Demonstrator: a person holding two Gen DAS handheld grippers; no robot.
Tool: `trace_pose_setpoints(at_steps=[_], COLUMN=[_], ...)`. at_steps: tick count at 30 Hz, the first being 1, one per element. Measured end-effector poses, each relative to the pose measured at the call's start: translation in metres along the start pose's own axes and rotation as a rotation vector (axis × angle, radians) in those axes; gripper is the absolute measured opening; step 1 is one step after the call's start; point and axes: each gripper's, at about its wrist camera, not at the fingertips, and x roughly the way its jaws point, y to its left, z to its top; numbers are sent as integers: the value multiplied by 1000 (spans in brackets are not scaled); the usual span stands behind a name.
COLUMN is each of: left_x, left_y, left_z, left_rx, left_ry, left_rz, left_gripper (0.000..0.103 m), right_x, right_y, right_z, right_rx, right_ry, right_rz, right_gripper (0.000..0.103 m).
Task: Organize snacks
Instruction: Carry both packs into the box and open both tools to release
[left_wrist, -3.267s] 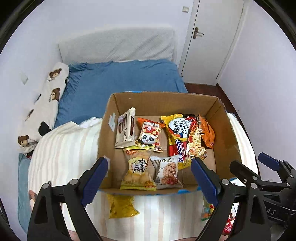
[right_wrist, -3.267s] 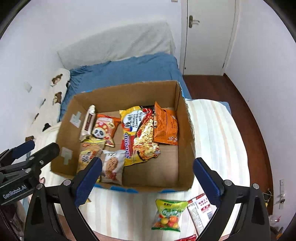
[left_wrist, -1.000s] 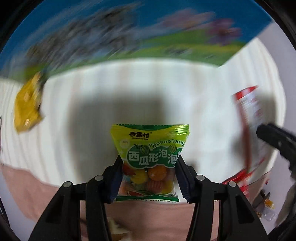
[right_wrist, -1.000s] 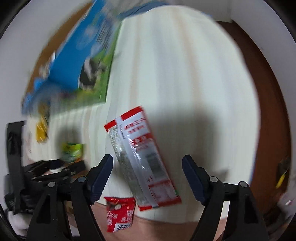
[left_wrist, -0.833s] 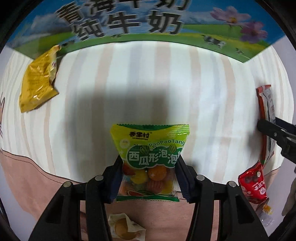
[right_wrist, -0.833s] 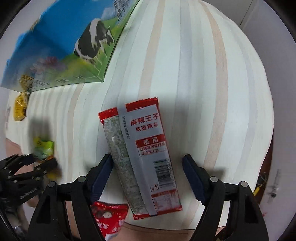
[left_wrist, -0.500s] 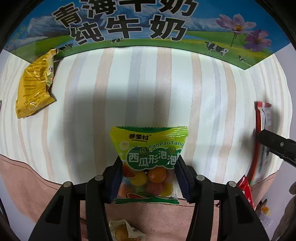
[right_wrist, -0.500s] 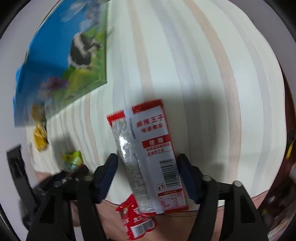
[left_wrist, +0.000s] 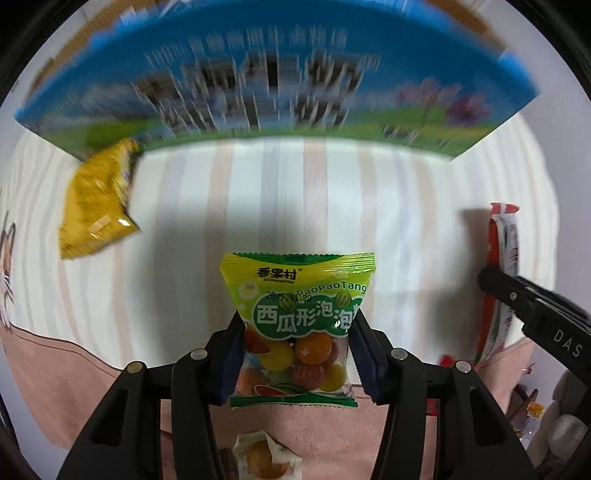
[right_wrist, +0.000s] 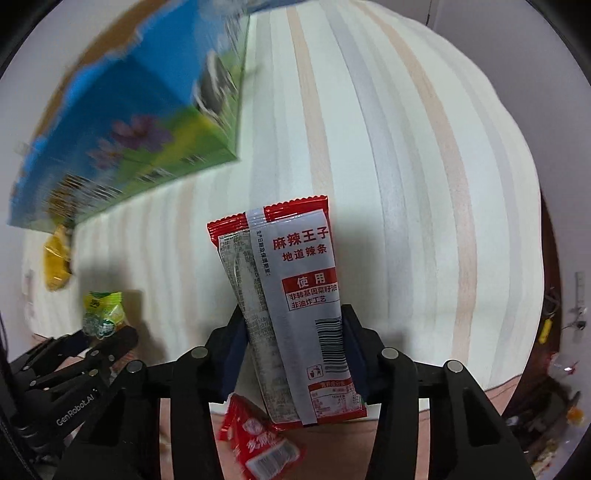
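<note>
Green candy packet (left_wrist: 297, 317) sits clamped in the left gripper (left_wrist: 297, 354) fingers; the right gripper (right_wrist: 293, 354) pinches a red-and-grey spicy strip packet (right_wrist: 295, 306), milk carton box (left_wrist: 258, 85) at 12 o'clock.

A bed fills most of both views, covered by a cream blanket (right_wrist: 388, 155) with pale grey and peach stripes running away from the cameras. At its near edge lies a plain pink sheet (left_wrist: 55, 373). Past the bed's right edge, dark brown wooden floor (right_wrist: 554, 295) meets a pale wall (right_wrist: 546, 48).
</note>
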Motion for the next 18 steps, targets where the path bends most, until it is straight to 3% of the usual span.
trace_pose_setpoints(at_steps=[6, 11, 14, 18], left_x=[-81, -139, -151, -142], left_y=[11, 31, 48, 77], left_z=[15, 54, 89, 136], left_rx=[17, 17, 18, 6], left_ry=[-120, -181, -184, -157], left_rz=[-89, -146, -111, -32], left_gripper=[49, 49, 49, 49], right_x=[-77, -133, -147, -132], right_y=[27, 60, 78, 107], right_z=[11, 37, 65, 110], right_rx=[9, -12, -28, -12], right_ry=[-118, -184, -212, -223], right_rz=[146, 255, 255, 211], right_gripper=[50, 50, 50, 50])
